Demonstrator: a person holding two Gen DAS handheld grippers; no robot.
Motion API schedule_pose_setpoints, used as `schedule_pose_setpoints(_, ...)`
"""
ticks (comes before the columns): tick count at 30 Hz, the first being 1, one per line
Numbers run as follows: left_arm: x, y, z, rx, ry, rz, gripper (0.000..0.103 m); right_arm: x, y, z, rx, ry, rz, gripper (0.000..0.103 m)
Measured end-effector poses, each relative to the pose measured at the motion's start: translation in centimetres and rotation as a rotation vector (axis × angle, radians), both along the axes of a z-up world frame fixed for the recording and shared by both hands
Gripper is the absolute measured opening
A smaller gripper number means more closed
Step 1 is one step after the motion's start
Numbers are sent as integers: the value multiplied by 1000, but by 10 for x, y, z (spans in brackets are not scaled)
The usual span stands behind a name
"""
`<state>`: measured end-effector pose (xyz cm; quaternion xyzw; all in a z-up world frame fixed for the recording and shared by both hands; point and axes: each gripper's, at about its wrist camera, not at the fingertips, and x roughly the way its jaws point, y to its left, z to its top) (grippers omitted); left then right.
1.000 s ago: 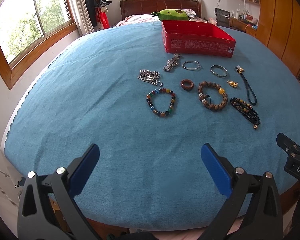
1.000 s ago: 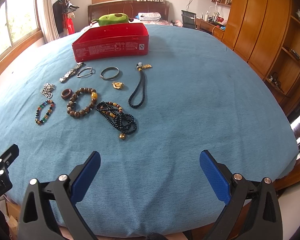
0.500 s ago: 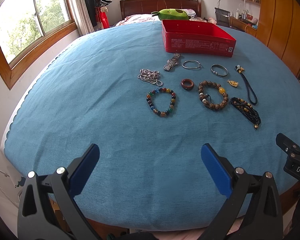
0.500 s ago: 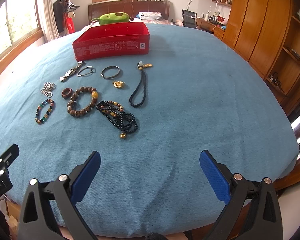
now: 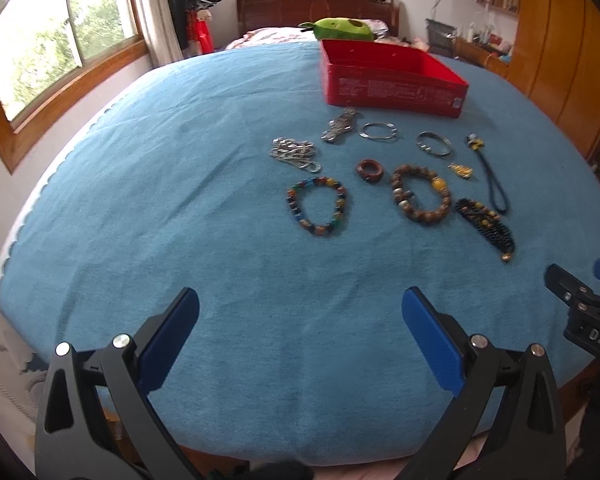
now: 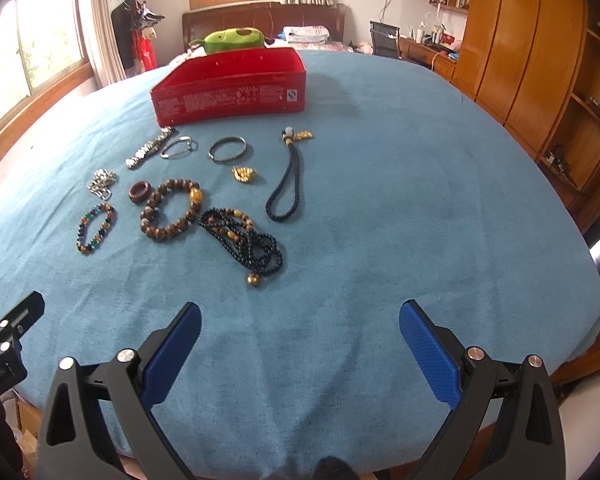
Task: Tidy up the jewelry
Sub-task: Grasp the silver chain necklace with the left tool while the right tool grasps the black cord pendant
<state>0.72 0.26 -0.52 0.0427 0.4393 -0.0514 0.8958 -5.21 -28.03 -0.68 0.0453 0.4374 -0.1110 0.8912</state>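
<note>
Blue cloth (image 6: 380, 200) lies bare right of black cord (image 6: 286, 184).

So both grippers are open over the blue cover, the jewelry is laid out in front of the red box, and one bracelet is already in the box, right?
Not quite: the right wrist view shows no bracelet in the red box; what shows of its inside is bare. The jewelry, such as the wooden bead bracelet, lies on the blue cover. Left gripper and right gripper are open.
</note>
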Motion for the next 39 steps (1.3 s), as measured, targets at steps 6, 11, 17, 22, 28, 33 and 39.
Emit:
schedule_pose_setpoints(6, 4, -1, -3, -43, 24, -63, 100, 12, -9, 1, 72, -5, 75, 99)
schedule_pose_setpoints(11, 30, 13, -6, -47, 65, -11, 100, 31, -24, 5, 166, -16, 111, 99)
schedule_pose_setpoints(17, 78, 33, 7, -75, 77, 62, 100, 71, -46, 14, 194, -17, 125, 98)
schedule_pose_setpoints(22, 130, 31, 12, -84, 122, 63, 99, 113, -60, 18, 208, 2, 145, 91)
schedule_pose_setpoints(28, 193, 23, -2, -87, 223, 84, 99, 177, -87, 10, 259, 74, 121, 81)
schedule_pose_setpoints(33, 227, 20, -20, -59, 280, 105, 99, 215, -98, -10, 304, 137, 113, 71)
schedule_pose_setpoints(39, 244, 14, -39, -67, 354, 89, 81, 241, -94, -28, 308, 180, 129, 67)
